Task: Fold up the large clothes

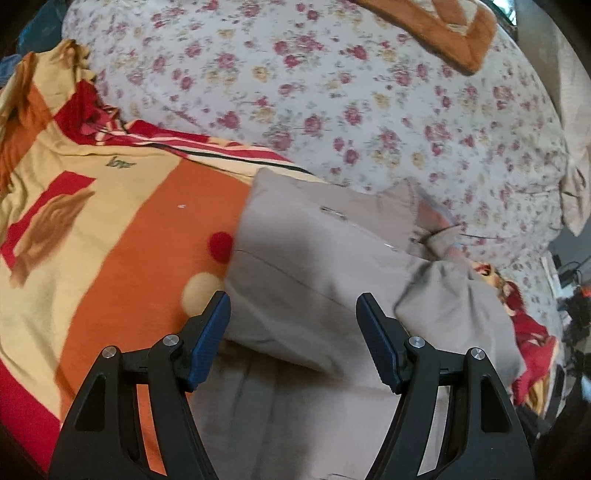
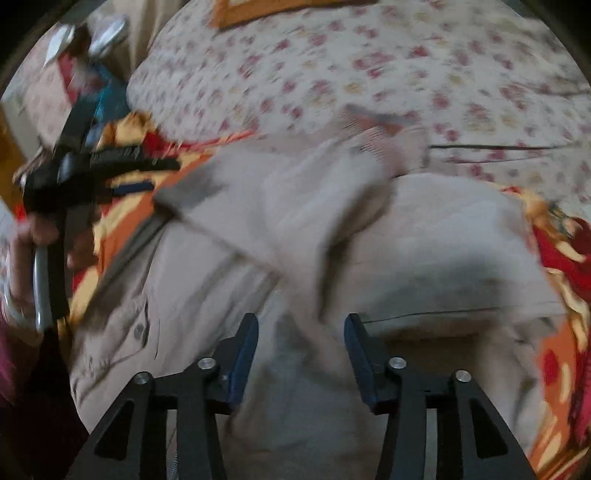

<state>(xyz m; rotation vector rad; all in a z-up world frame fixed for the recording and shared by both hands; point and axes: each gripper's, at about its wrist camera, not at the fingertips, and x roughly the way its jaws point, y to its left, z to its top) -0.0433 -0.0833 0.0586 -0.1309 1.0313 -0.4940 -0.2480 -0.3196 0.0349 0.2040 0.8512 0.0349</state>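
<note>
A big beige shirt (image 2: 424,240) lies on a bed, on top of an orange, yellow and red blanket (image 1: 122,221), with a flowery sheet (image 1: 332,92) farther back. The right wrist view shows more of the shirt: a button (image 2: 138,329) near its left edge and a folded part lying across the middle. It also shows the left claw (image 2: 146,171) at the far left, held by a hand (image 2: 33,236), but that part is very blurry. The left wrist view is sharper and shows the shirt (image 1: 314,266) with its folded corner and an orange pillow (image 1: 443,33) at the far edge of the bed. The left claw (image 1: 291,314) is wide open and holds nothing; the shirt lies just past its tips and under them. The right claw (image 2: 301,332) is partly open with nothing pinched, and the shirt lies right below it. The near end of the shirt is cut off behind both claws.
</note>
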